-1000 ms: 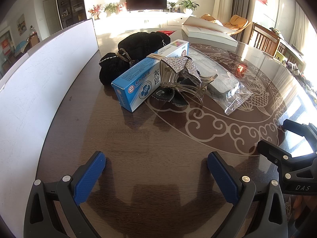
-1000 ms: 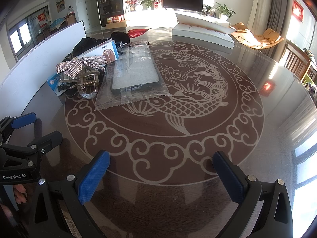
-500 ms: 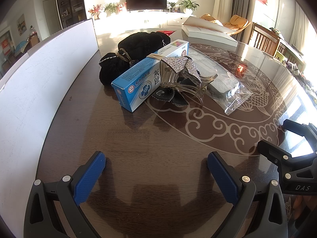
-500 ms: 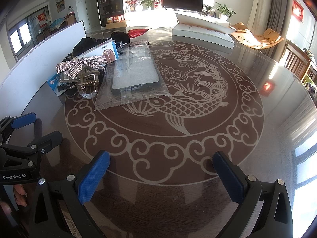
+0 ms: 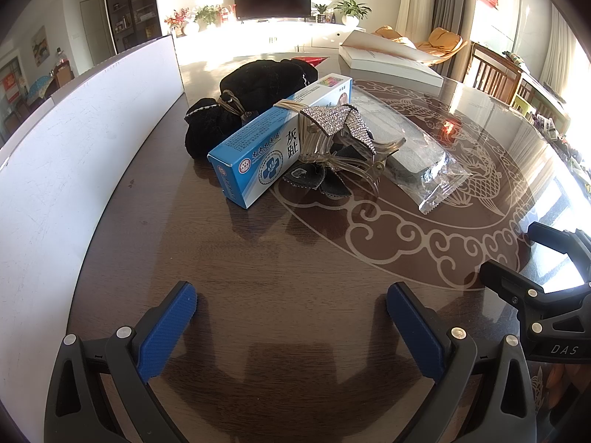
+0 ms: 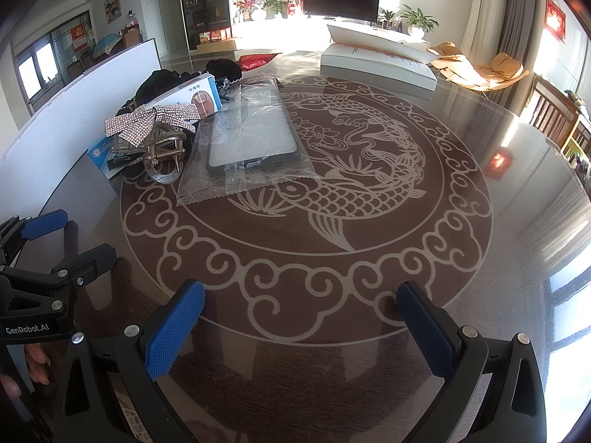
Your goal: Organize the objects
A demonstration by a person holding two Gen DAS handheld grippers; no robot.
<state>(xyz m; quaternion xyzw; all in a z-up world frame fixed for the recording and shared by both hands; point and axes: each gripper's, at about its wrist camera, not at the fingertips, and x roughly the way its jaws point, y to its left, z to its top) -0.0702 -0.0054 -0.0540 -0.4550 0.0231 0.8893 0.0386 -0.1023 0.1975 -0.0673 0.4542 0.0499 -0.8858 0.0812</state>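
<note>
On the dark table (image 6: pixel 369 369) with its fish pattern, the things sit bunched together toward ten o'clock from the right tool (image 6: pixel 301 323), and toward twelve to one o'clock from the left tool (image 5: pixel 291 317). I count one blue and white box (image 5: pixel 258 151), one hair clip (image 5: pixel 332 140) with a sparkly bow, one phone case in a clear bag (image 6: pixel 251 136), and a heap of black cloth (image 5: pixel 255 99) tied with a pale band; how many pieces make up the heap I cannot tell. The box lies flat, its long axis running from seven o'clock up toward one o'clock in the left view. The clip leans against the box's right side. The bagged case lies just right of the clip, long axis running away from the tools, its crimped edge nearest. One white board (image 5: pixel 66 170) stands along the table's left edge. One white flat carton (image 6: pixel 376 62) rests at the far side. Both tools hang above bare table with jaws spread wide, holding nothing, side by side.
</note>
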